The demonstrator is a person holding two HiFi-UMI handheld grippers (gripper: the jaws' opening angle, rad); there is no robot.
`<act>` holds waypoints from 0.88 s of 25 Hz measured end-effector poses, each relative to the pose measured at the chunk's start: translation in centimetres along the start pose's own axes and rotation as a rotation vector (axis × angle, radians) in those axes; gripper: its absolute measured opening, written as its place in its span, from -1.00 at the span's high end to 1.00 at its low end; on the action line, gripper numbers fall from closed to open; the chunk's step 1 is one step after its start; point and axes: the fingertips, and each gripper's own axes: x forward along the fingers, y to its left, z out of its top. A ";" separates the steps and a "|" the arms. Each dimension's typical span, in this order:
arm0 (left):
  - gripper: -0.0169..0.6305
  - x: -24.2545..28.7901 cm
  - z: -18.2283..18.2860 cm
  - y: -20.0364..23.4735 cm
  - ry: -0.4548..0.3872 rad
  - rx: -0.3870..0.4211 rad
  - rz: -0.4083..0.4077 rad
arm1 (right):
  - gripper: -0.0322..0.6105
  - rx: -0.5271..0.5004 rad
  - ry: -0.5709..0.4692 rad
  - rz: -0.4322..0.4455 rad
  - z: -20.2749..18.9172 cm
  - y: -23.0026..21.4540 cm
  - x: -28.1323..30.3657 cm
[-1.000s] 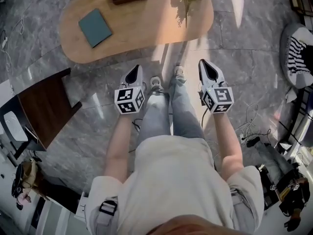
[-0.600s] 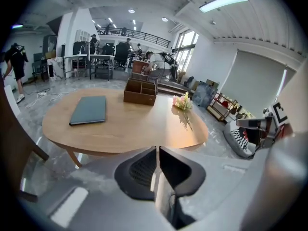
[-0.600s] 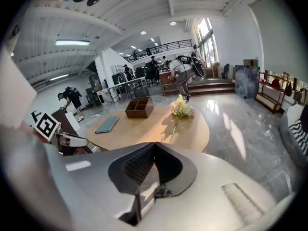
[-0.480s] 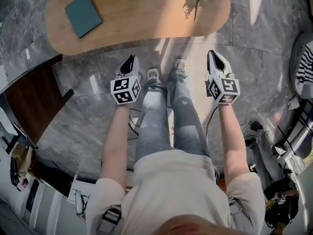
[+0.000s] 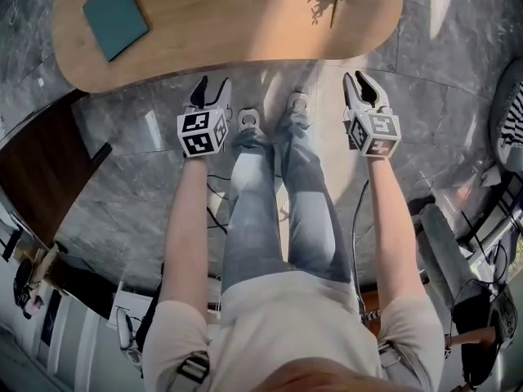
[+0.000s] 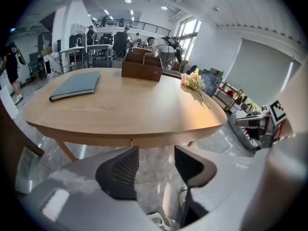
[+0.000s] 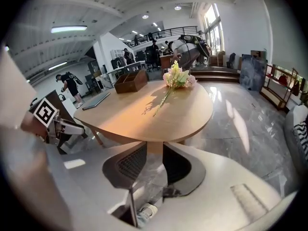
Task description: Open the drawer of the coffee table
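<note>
**Head view:** A pale wooden oval table (image 5: 245, 39) stands on a grey marble floor (image 5: 139, 186), with sunlight striping both. A teal notebook (image 5: 114, 16) lies flat near the table's left end. A dark wooden cabinet (image 5: 37, 170) stands well apart at the left. The person stands just before the table's near edge. The left tool (image 5: 208, 86) and the right tool (image 5: 362, 80) are held low on either side of the legs and point at that edge.

**Left gripper view:** The jaws are opening and hold nothing; only floor shows in the gap. Just above them runs the table's edge band. The drawer (image 6: 131, 141) shows there only as a thin vertical seam. On top sit a brown wooden organiser box (image 6: 141, 67), whose contents I cannot make out, and a small bunch of flowers (image 6: 193, 80) lying near the right end.

**Right gripper view:** These jaws are opening too, narrower, with nothing between them, and they face the table's rounded end. Behind is a bright white hall with tall windows and a railed mezzanine.
</note>
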 end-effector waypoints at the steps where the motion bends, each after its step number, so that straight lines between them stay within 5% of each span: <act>1: 0.23 0.7 -0.1 0.2 -0.001 0.003 0.001 | 0.55 -0.002 0.010 0.003 -0.5 -0.4 0.6; 15: -0.52 7.5 -0.3 0.7 0.001 0.110 -0.015 | 0.02 -0.123 0.139 0.013 -4.4 -4.6 7.3; 22: -0.57 9.0 0.3 1.2 -0.005 0.072 0.021 | -0.07 -0.145 0.152 0.011 -4.0 -5.1 8.7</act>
